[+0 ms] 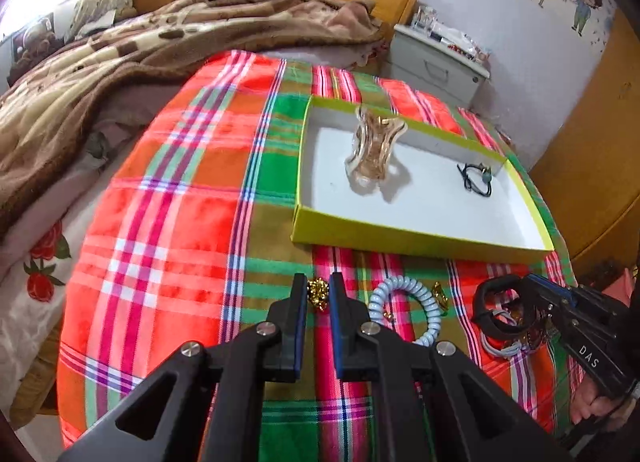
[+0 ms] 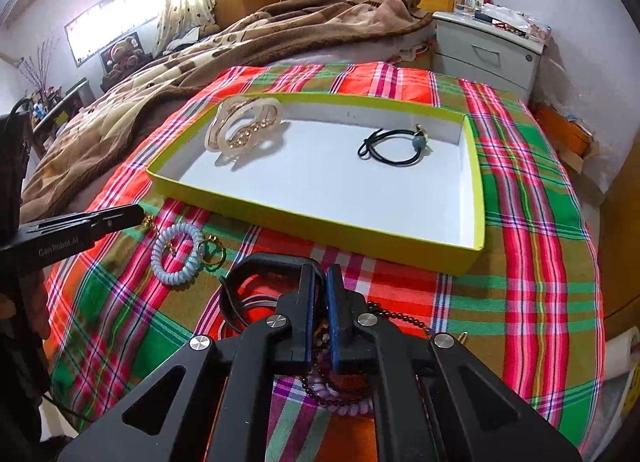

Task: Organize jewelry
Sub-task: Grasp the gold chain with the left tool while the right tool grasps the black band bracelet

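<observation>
A shallow yellow-green box (image 1: 400, 236) (image 2: 320, 221) with a white floor lies on the plaid cloth. It holds a clear amber hair claw (image 1: 374, 145) (image 2: 244, 125) and a black hair tie with a bead (image 1: 476, 177) (image 2: 394, 145). My left gripper (image 1: 318, 296) has its fingers close around a small gold ornament (image 1: 318, 294) on the cloth. My right gripper (image 2: 322, 282) is shut on a black band (image 2: 256, 274) (image 1: 490, 302). A pale blue coil tie (image 1: 400, 302) (image 2: 176, 258), gold earrings (image 2: 210, 250) and dark beads (image 2: 384, 312) lie on the cloth.
The plaid cloth (image 1: 180, 201) covers the bed end. A brown blanket (image 1: 100, 73) is bunched at the back left. A grey nightstand (image 2: 488, 49) with clutter stands at the back right. A purple coil tie (image 2: 348, 408) lies under my right gripper.
</observation>
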`<state>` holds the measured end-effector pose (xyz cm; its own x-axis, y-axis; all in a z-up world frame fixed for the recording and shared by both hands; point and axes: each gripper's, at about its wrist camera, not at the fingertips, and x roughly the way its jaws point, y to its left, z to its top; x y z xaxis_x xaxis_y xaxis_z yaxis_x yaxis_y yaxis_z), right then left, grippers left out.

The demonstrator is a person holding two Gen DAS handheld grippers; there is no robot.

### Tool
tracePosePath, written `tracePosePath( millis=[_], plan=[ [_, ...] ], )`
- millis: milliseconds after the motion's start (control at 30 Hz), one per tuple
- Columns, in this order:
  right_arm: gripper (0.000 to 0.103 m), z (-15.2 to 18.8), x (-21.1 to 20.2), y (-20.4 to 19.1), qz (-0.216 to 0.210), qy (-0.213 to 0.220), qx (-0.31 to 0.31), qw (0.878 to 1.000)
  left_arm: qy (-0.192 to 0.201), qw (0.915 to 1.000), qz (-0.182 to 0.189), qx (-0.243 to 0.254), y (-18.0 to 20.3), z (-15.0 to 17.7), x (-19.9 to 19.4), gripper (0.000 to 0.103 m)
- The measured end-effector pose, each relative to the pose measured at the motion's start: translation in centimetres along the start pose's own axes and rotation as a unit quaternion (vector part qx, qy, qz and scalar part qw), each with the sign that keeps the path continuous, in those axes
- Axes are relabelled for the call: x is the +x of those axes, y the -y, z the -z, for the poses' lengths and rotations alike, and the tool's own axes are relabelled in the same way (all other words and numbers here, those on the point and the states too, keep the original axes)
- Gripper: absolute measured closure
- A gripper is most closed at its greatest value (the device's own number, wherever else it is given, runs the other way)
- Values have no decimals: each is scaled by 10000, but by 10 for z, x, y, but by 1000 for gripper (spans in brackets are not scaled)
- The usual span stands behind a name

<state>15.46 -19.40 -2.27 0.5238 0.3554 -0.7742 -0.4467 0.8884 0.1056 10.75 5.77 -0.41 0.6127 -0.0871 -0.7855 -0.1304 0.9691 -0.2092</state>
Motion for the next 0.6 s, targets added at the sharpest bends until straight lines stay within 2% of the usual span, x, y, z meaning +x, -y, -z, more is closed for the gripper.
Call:
tracePosePath(
  millis=[233, 600],
  plan=[
    [97, -3, -10, 5, 10, 170, 75, 9998, 289, 9994, -13, -201, -12, -10, -20, 92],
    [97, -9, -24, 4, -9, 399, 108, 9991, 609, 9980, 194, -9, -4, -24, -47, 92]
  ],
)
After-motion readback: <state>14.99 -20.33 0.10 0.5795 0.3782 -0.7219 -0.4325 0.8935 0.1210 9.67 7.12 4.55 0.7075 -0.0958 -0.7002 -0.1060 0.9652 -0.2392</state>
